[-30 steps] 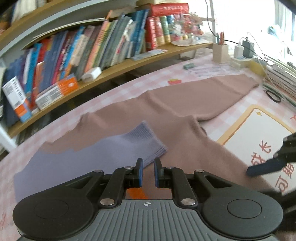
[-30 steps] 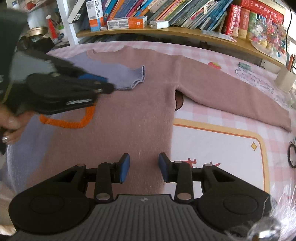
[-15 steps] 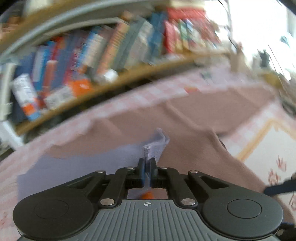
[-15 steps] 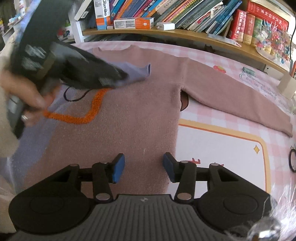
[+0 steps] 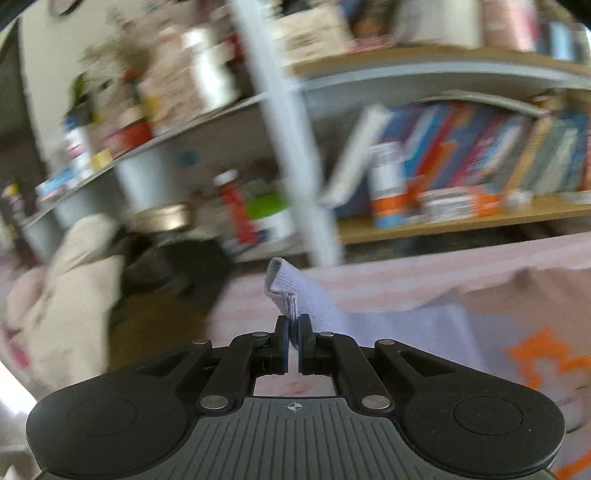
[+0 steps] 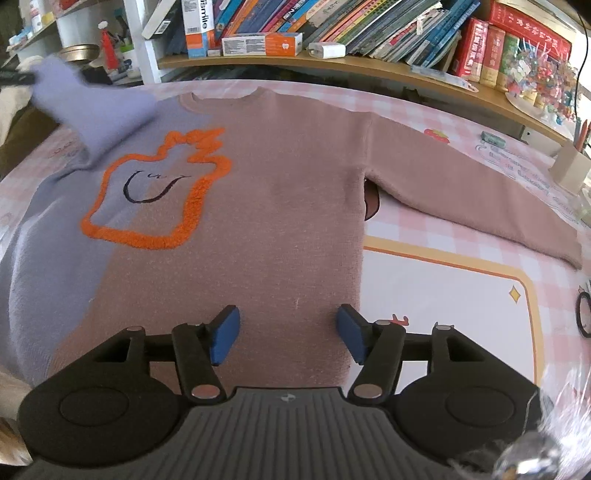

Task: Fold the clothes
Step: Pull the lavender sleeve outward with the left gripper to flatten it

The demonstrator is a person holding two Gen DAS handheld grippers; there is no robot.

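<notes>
A sweater [image 6: 288,206], brown on the right and lilac on the left with an orange outlined shape [image 6: 155,192], lies flat, front up, on the pink checked table [image 6: 424,122]. Its brown sleeve [image 6: 480,188] stretches out to the right. My left gripper [image 5: 293,328] is shut on the ribbed cuff of the lilac sleeve [image 5: 291,291] and holds it raised beyond the table's left edge; the lifted sleeve also shows in the right wrist view [image 6: 92,107]. My right gripper [image 6: 286,332] is open and empty just above the sweater's hem.
A bookshelf [image 6: 332,26] full of books runs along the far side of the table. A white mat with a yellow border [image 6: 461,302] lies to the right of the sweater. A pen holder [image 6: 569,166] stands at the far right. Cream bedding [image 5: 62,277] lies left of the table.
My left gripper closed on the lilac cuff that lay folded over the sweater's body and swung it out to the left, uncovering the orange shape. My right gripper opened a little wider.
</notes>
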